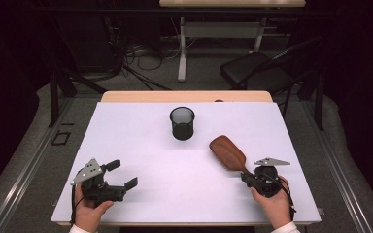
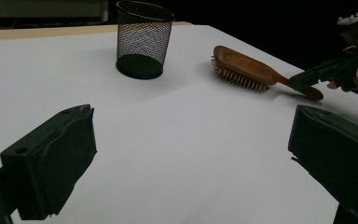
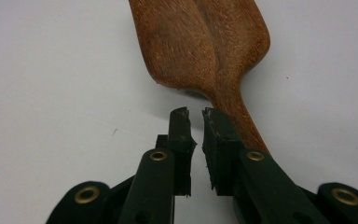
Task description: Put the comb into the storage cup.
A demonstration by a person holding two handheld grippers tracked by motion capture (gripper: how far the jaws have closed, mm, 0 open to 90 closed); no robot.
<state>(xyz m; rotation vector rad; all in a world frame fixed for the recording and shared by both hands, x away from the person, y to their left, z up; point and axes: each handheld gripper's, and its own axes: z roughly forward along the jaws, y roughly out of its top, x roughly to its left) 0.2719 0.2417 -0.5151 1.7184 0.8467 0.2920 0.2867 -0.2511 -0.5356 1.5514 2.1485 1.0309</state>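
Observation:
A brown wooden hairbrush [image 1: 228, 153] [image 2: 242, 67] lies bristles down on the white table sheet [image 1: 141, 145], right of centre, with its handle pointing at my right gripper [image 1: 245, 175]. In the right gripper view the jaws of that gripper [image 3: 195, 114] stand a narrow gap apart with nothing between them; the brush [image 3: 200, 42] handle runs beneath the right-hand jaw. A black mesh cup [image 1: 182, 123] [image 2: 142, 39] stands upright at the middle back. My left gripper [image 1: 123, 174] [image 2: 191, 121] rests at the front left, wide open and empty, facing the cup and brush.
A person's hands hold both grippers at the table's front edge. The right gripper [image 2: 307, 77] appears at the brush handle in the left gripper view. Beyond the table stand a black chair [image 1: 257, 68], another table's white leg [image 1: 182, 48] and floor cables.

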